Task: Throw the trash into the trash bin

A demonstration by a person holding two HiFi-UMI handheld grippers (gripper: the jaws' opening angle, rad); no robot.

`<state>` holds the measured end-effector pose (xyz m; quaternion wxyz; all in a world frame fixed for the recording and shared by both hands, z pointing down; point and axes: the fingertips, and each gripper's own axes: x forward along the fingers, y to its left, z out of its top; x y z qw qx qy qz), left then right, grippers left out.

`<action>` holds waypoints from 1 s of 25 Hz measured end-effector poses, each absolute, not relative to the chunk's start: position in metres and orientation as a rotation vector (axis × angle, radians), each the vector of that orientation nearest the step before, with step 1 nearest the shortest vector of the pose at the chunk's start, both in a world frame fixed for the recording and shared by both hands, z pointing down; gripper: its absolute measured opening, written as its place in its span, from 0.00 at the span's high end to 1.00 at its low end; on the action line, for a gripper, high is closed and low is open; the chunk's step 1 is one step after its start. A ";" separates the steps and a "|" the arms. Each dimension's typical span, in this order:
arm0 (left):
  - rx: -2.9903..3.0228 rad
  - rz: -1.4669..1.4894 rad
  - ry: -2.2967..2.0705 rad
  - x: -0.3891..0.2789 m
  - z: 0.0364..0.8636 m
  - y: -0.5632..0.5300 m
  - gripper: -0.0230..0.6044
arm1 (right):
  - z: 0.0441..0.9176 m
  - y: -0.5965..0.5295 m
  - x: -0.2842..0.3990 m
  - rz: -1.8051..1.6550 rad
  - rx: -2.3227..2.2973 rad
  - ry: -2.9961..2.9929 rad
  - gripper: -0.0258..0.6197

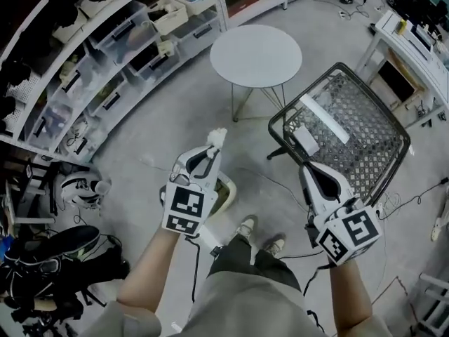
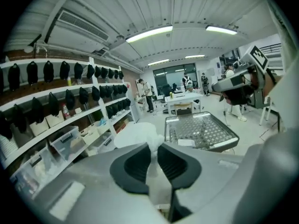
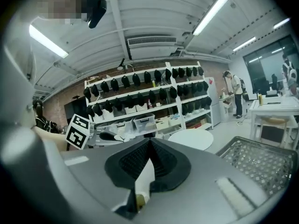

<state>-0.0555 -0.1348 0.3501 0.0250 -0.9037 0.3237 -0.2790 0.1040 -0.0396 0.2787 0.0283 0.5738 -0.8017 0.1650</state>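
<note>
My left gripper [image 1: 212, 148] is shut on a crumpled white tissue [image 1: 217, 137], which sticks out past the fingertips. In the left gripper view the tissue [image 2: 138, 134] bulges above the two dark pads [image 2: 135, 164] that pinch it. A pale trash bin [image 1: 226, 192] stands on the floor just below and behind that gripper, mostly hidden by it. My right gripper [image 1: 306, 168] is at the right, near the black mesh chair [image 1: 351, 128]. In the right gripper view my right gripper [image 3: 150, 143] has its jaws together at the tips, with nothing seen between them.
A round white table [image 1: 256, 55] stands ahead on thin legs. Shelves with bins [image 1: 105, 55] run along the left, and bags and shoes [image 1: 49, 258] lie at the lower left. Cables trail on the floor by the person's shoes [image 1: 245, 227].
</note>
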 end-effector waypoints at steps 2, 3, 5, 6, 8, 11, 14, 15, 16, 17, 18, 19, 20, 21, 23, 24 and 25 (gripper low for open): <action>-2.815 -0.893 1.071 -0.079 0.375 -0.148 0.89 | 0.302 -0.060 0.088 0.528 1.725 -2.469 0.96; -2.834 -0.908 1.110 -0.092 0.388 -0.152 0.89 | 0.316 -0.069 0.080 0.539 1.703 -2.457 0.96; -2.859 -0.954 1.179 -0.115 0.417 -0.159 0.89 | 0.346 -0.084 0.066 0.565 1.662 -2.432 0.96; -2.858 -0.986 1.204 -0.125 0.433 -0.162 0.89 | 0.361 -0.091 0.060 0.580 1.649 -2.425 0.96; -2.852 -1.061 1.239 -0.143 0.469 -0.165 0.89 | 0.390 -0.102 0.048 0.610 1.633 -2.424 0.96; -2.902 -1.150 1.297 -0.164 0.520 -0.164 0.89 | 0.424 -0.112 0.030 0.642 1.602 -2.448 0.96; -2.955 -1.201 1.362 -0.179 0.561 -0.161 0.89 | 0.460 -0.120 0.015 0.686 1.547 -2.441 0.96; -2.964 -1.227 1.372 -0.182 0.577 -0.160 0.89 | 0.474 -0.122 0.011 0.703 1.530 -2.432 0.96; -2.974 -1.261 1.377 -0.186 0.595 -0.158 0.89 | 0.488 -0.124 0.007 0.718 1.516 -2.421 0.96; -2.983 -1.301 1.384 -0.191 0.614 -0.155 0.89 | 0.501 -0.125 0.002 0.730 1.503 -2.410 0.96; -2.991 -1.345 1.393 -0.196 0.633 -0.150 0.89 | 0.514 -0.126 -0.003 0.741 1.492 -2.400 0.96; -2.998 -1.387 1.402 -0.203 0.651 -0.146 0.89 | 0.525 -0.127 -0.009 0.752 1.481 -2.391 0.96; -3.000 -1.427 1.408 -0.209 0.667 -0.142 0.89 | 0.536 -0.128 -0.015 0.765 1.471 -2.384 0.96; -3.000 -1.462 1.407 -0.214 0.682 -0.138 0.89 | 0.547 -0.129 -0.020 0.776 1.461 -2.378 0.96; -3.008 -1.514 1.385 -0.219 0.710 -0.130 0.88 | 0.567 -0.130 -0.028 0.795 1.440 -2.370 0.96; -3.021 -1.536 1.369 -0.220 0.723 -0.125 0.88 | 0.577 -0.130 -0.031 0.803 1.430 -2.367 0.96; -3.034 -1.564 1.357 -0.221 0.736 -0.120 0.88 | 0.587 -0.129 -0.034 0.811 1.418 -2.364 0.96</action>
